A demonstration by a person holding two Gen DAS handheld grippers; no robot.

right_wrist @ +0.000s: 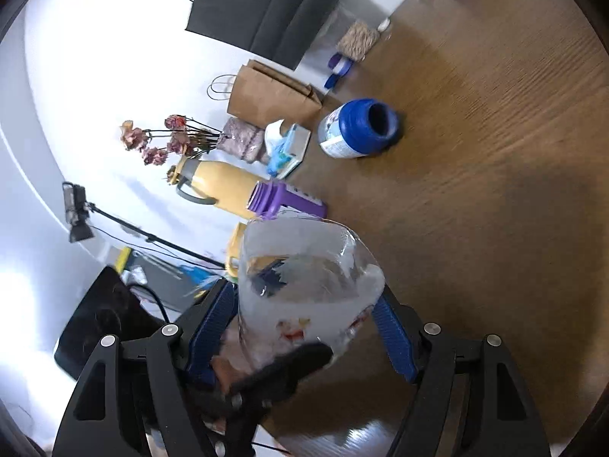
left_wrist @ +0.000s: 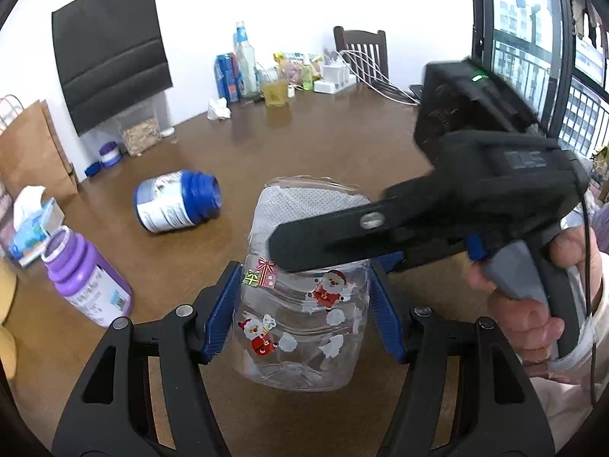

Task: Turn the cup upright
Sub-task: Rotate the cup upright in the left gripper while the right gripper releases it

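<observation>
Brown table [left_wrist: 323, 144] lies under the clear cup [left_wrist: 304, 304], held in the air by both the left gripper [left_wrist: 304, 304] and right gripper [right_wrist: 304, 316], each clamped on its sides. Thin plastic could buckle, or slip if either squeezes unevenly.

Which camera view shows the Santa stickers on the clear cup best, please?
The left wrist view: the Santa stickers face it, sharp on the clear cup. The right wrist view shows only blurred red smears low on the cup.

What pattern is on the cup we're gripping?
Clear plastic cup with Santa and gift stickers; left wrist view shows it best.
</observation>
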